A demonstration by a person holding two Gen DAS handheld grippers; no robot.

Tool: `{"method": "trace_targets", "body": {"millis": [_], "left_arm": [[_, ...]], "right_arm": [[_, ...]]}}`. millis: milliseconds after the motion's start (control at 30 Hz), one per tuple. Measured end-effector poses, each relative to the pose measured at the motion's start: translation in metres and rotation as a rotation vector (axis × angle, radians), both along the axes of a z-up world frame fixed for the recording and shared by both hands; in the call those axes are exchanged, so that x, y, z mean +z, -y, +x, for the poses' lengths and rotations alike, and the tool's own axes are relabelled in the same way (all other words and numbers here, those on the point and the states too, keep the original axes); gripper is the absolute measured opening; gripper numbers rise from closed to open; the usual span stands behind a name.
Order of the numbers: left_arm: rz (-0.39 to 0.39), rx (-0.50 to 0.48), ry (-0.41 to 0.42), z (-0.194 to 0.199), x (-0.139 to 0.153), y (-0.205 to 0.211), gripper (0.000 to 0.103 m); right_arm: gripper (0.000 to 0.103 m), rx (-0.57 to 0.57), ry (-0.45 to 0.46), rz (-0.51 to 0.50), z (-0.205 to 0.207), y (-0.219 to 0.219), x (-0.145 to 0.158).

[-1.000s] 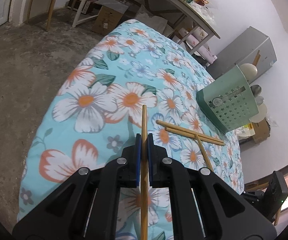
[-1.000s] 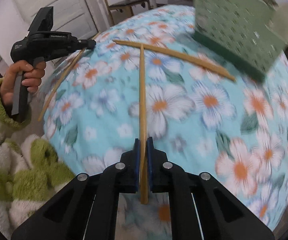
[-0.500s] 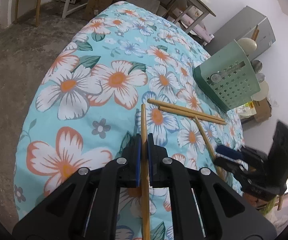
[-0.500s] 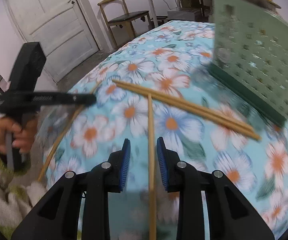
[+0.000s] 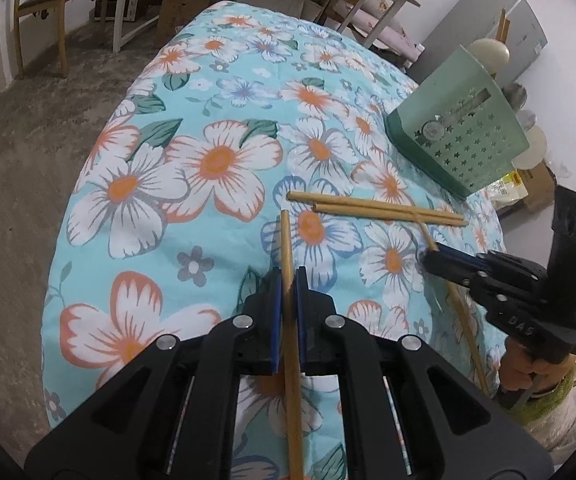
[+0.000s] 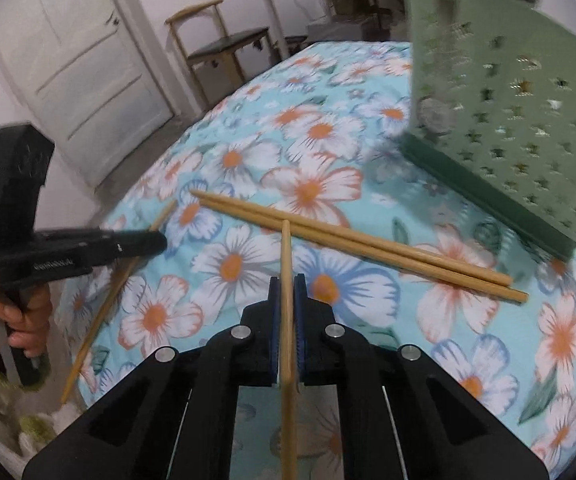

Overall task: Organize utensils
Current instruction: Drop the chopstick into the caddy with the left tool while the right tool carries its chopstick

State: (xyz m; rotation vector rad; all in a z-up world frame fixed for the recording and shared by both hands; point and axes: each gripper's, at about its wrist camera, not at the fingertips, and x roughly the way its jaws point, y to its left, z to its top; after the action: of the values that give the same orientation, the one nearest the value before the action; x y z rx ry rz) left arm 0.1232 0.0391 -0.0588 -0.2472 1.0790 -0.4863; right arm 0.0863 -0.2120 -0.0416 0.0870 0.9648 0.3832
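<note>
My left gripper [image 5: 288, 276] is shut on a wooden chopstick [image 5: 285, 240] that sticks out forward over the flowered cloth. From the right wrist it shows at the left [image 6: 159, 242], its chopstick [image 6: 103, 304] slanting down. My right gripper [image 6: 286, 282] is closing onto another chopstick [image 6: 285, 248], pads pressing on it; its tip reaches a pair of chopsticks [image 6: 352, 240] lying side by side on the cloth. In the left wrist view the right gripper [image 5: 428, 258] is at the right, near that pair [image 5: 376, 208]. A green perforated utensil basket [image 5: 464, 136] [image 6: 508, 128] stands beyond them.
The flowered tablecloth [image 5: 167, 200] drops off to a bare concrete floor [image 5: 27, 160] on the left. A wooden chair [image 6: 223, 48] and a white door [image 6: 87, 60] stand past the table's far end. A grey cabinet [image 5: 488, 32] is behind the basket.
My right gripper opened around its chopstick, slid along it, and shut on it again. It also came into the left wrist view from the right. The left grip is unchanged.
</note>
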Motion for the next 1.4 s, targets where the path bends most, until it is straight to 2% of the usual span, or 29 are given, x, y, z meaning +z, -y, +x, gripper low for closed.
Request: {"method": "trace_targets", "body": {"millis": [133,367,533,767,967,1100,1267,1400], "left_arm": [[-0.066,0.030,0.036,0.002,0.012,-0.003,0.005],[-0.214,0.048,0.164,0.002,0.057,-0.001,0.005],[-0.230,0.022,0.203,0.002,0.075,0.009,0.005],[-0.237,-0.019,0.291,0.002,0.108,0.023,0.005],[-0.264,-0.070,0.445,0.005,0.161,0.048,0.005],[-0.303,-0.108,0.579,0.006,0.204,0.071,0.004],[-0.358,-0.135,0.788,0.004,0.257,0.107,0.005],[-0.409,-0.152,0.859,0.012,0.280,0.138,0.004]], "right_arm": [[0.007,-0.076,0.054,0.059,-0.010,0.019,0.019],[0.007,-0.194,0.165,0.178,-0.021,0.050,0.055],[0.007,-0.234,0.235,0.211,-0.030,0.069,0.075],[0.006,-0.282,0.269,0.252,-0.040,0.091,0.083],[0.006,-0.324,0.285,0.275,-0.047,0.106,0.085],[0.006,-0.346,0.291,0.286,-0.049,0.117,0.084],[0.006,-0.367,0.289,0.299,-0.048,0.125,0.081],[0.006,-0.376,0.284,0.302,-0.047,0.129,0.079]]}}
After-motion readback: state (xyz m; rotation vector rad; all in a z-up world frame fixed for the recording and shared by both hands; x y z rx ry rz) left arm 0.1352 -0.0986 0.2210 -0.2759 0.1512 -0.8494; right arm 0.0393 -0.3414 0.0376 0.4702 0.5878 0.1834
